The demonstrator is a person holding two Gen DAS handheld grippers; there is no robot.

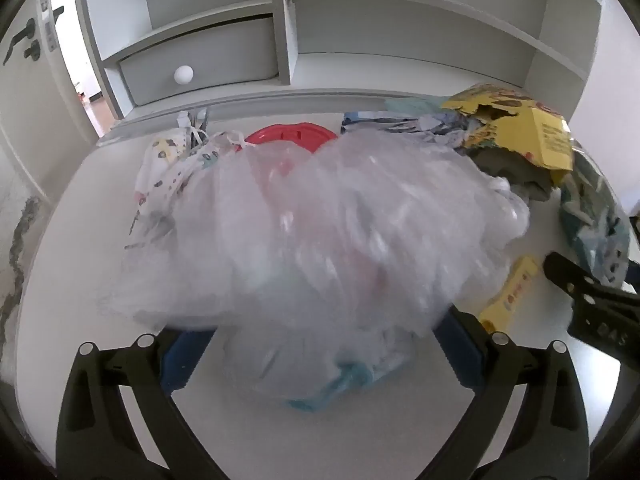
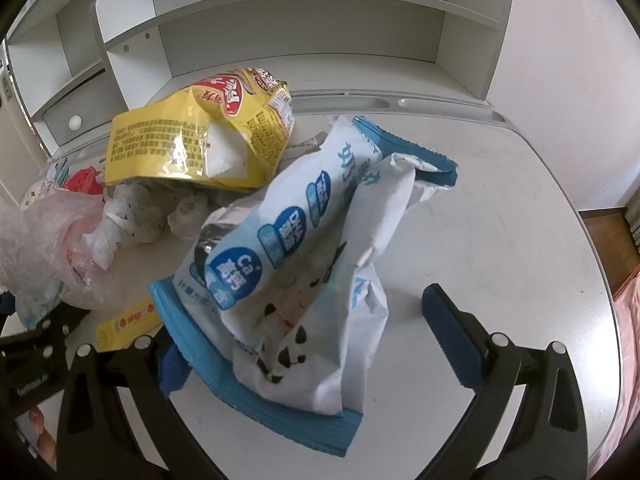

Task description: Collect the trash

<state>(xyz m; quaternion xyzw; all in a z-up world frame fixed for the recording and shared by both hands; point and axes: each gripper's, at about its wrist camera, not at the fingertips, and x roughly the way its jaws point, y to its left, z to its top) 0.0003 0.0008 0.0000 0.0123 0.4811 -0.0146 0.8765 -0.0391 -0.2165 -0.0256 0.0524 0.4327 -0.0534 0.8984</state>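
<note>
While both grippers tilt down over white desk (image 2: 520,208), left gripper (image 1: 320,344) jaws spread wide, clear plastic bag (image 1: 312,232) between fingers, grip unclear. Right gripper (image 2: 308,344) jaws wide apart, blue-white snack bag (image 2: 304,256) between, yellow bag (image 2: 192,140) at eleven o'clock.

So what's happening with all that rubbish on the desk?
A person is tidying up trash with two hand-held tongs. The left tongs are wide open around a crinkly clear plastic bag. The right tongs are wide open over a blue and white snack bag. Nothing is gripped yet. A yellow bag lies behind on the white desk.
</note>
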